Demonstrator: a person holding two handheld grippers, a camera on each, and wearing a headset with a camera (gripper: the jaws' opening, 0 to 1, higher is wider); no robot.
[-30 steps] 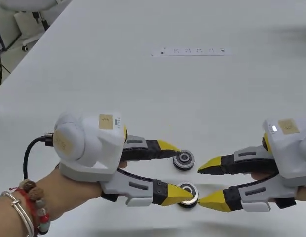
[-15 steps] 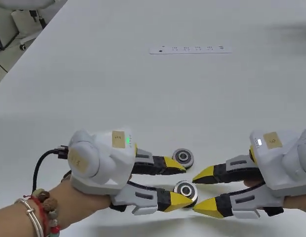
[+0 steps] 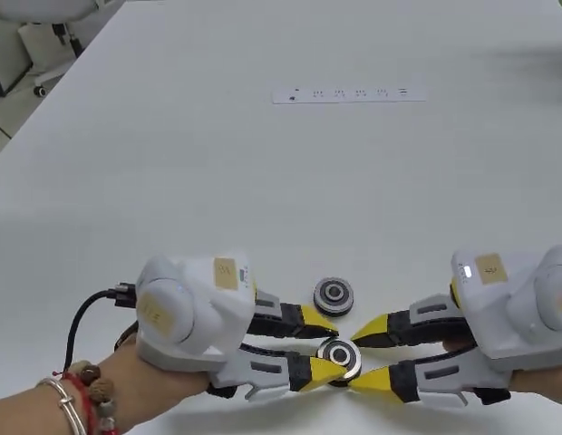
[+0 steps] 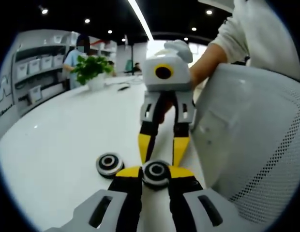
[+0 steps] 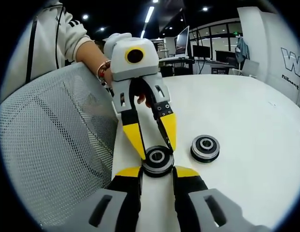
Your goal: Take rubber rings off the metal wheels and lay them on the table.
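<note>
- While the tips meet, the left gripper [image 3: 331,349] clasps the near wheel [image 3: 341,357].
- From 3 o'clock, the right gripper [image 3: 355,360] brackets it; grip unclear.
- At its 12 o'clock lies a second wheel [image 3: 334,294].

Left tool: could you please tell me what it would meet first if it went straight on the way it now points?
The left tool would first meet the near wheel, already between its tips; right behind, it seems, come the right tool's tips.

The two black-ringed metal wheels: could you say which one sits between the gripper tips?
The wheel nearer the person, flanked by the left gripper and right gripper; the farther wheel lies alone.
</note>
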